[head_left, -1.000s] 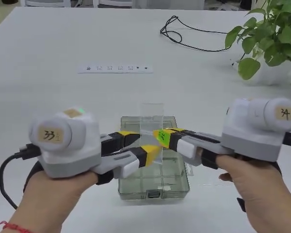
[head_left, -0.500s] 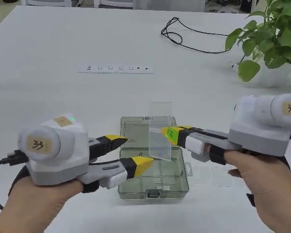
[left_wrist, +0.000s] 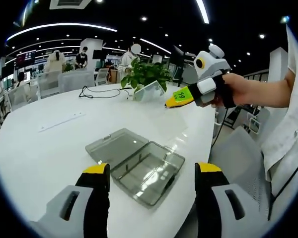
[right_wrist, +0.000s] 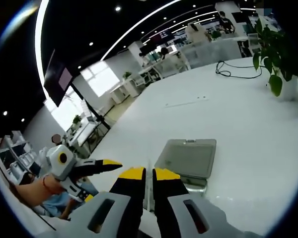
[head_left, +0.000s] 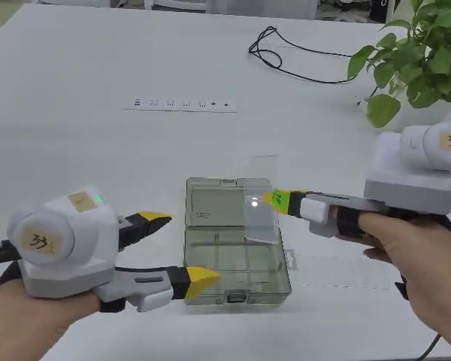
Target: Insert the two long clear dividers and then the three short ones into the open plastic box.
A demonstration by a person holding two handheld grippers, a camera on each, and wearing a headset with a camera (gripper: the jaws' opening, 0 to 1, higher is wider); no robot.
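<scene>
The open plastic box [head_left: 233, 252] lies on the white table with its lid folded back; it also shows as the box [left_wrist: 136, 163] and the box [right_wrist: 188, 158]. My right gripper [head_left: 274, 199] is shut on a clear divider [head_left: 261, 199], held upright above the box's right side. In the right gripper view the divider [right_wrist: 148, 184] appears edge-on between the shut tips of the right gripper [right_wrist: 149, 173]. My left gripper [head_left: 177, 247] stands open and holds nothing, left of the box; the left gripper [left_wrist: 151, 168] frames the box. The right gripper [left_wrist: 176, 97] appears there too.
A white power strip [head_left: 180, 104] lies further back, a black cable [head_left: 286, 56] beyond it, and a potted plant [head_left: 417, 64] at the far right. Another clear piece [head_left: 334, 271] lies flat on the table right of the box.
The left gripper let go of the divider, opened wide and drew back to the left. The right gripper lifted the divider up and slightly right, away from the left gripper.
</scene>
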